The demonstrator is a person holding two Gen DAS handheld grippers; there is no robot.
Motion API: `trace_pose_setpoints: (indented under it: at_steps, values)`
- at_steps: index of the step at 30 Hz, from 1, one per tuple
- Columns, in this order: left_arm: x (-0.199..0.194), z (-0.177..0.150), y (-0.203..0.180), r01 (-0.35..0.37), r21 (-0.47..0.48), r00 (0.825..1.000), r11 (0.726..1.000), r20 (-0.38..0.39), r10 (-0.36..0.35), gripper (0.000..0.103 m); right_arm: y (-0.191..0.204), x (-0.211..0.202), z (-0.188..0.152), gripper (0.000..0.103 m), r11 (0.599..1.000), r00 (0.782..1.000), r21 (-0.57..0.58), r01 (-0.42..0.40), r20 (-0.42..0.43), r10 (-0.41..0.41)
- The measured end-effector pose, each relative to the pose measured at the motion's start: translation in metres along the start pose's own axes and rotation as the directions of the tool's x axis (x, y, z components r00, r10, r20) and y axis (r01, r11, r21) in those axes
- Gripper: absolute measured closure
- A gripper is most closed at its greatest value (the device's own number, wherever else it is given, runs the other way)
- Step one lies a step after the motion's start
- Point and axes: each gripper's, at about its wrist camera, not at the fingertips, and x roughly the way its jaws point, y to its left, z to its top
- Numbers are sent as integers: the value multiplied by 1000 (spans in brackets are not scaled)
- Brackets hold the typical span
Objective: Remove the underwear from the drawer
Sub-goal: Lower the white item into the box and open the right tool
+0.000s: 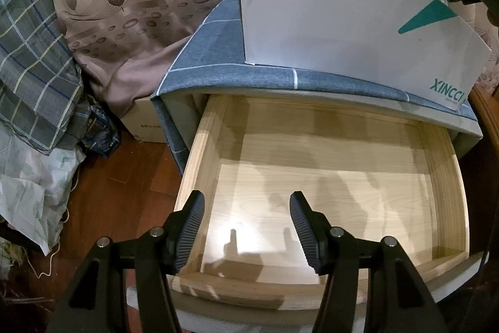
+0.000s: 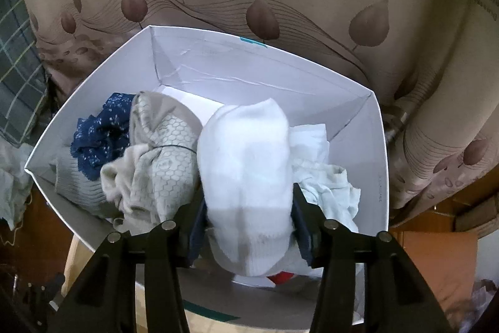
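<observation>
Right wrist: white box [image 2: 358, 111] holds underwear [image 2: 246, 158]; drawer [image 1: 312, 177] bare

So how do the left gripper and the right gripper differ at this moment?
The left gripper stands open with nothing between its pads; the right gripper has a white garment pressed between its pads. The left hangs over the wooden drawer, whose visible part is bare; the right sits over the white box of underwear. Both are black with ribbed pads and point steeply down.
</observation>
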Motion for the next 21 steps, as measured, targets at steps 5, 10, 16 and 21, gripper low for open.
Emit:
trace_pose_setpoints:
  at_steps: [5,10,16,21]
  values:
    - [-1,0,0,0,0,1000,1000,1,0,45,2,-10,-3,44,1000,999,5,-19,34,19]
    - [-1,0,0,-2,4,1000,1000,1,2,45,-1,-40,-7,29,999,995,6,-44,90,43]
    - [-2,1,-5,-10,12,1000,1000,4,10,45,-5,-85,-20,21,995,985,18,-93,150,90]
    - [-3,0,-6,-12,14,1000,1000,9,12,45,-5,-120,-60,11,992,974,9,-123,193,119]
